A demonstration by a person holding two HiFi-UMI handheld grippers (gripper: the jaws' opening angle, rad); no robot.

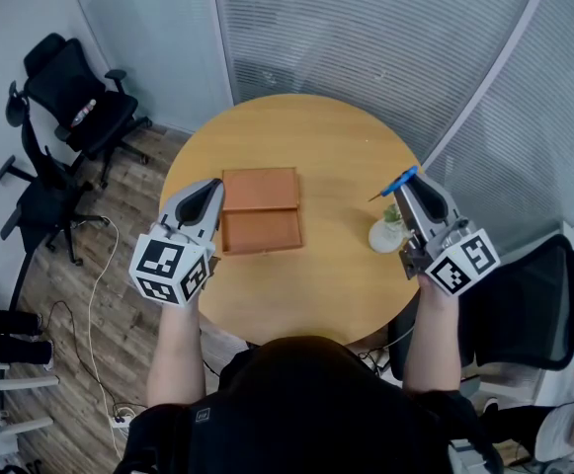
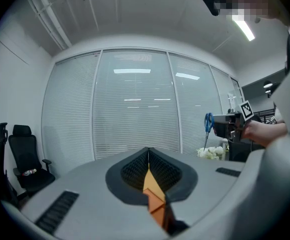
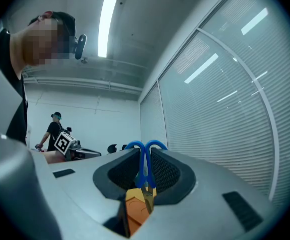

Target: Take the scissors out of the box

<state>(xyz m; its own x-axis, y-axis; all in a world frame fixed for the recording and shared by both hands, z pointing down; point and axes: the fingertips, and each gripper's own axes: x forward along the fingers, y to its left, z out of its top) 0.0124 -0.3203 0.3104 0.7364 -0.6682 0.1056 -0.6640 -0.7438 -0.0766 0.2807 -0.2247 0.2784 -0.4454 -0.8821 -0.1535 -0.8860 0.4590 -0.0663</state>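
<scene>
An open brown box [image 1: 260, 210] lies in the middle of the round wooden table [image 1: 296, 126]. My right gripper [image 1: 406, 181] is held above the table's right edge, shut on the blue-handled scissors [image 1: 397, 182]. In the right gripper view the two blue handle loops [image 3: 145, 149] stick up between the pads of that gripper [image 3: 145, 159]. The left gripper view shows the scissors [image 2: 208, 126] hanging blade-down. My left gripper [image 1: 214, 188] hovers at the box's left edge. Its pads [image 2: 148, 156] meet, with nothing between them.
A small white pot of flowers [image 1: 387, 230] stands on the table just under my right gripper. Black office chairs stand at the left [image 1: 74, 107] and at the right [image 1: 533, 304]. Cables lie on the wooden floor [image 1: 94, 294]. A person [image 3: 55, 129] stands far off.
</scene>
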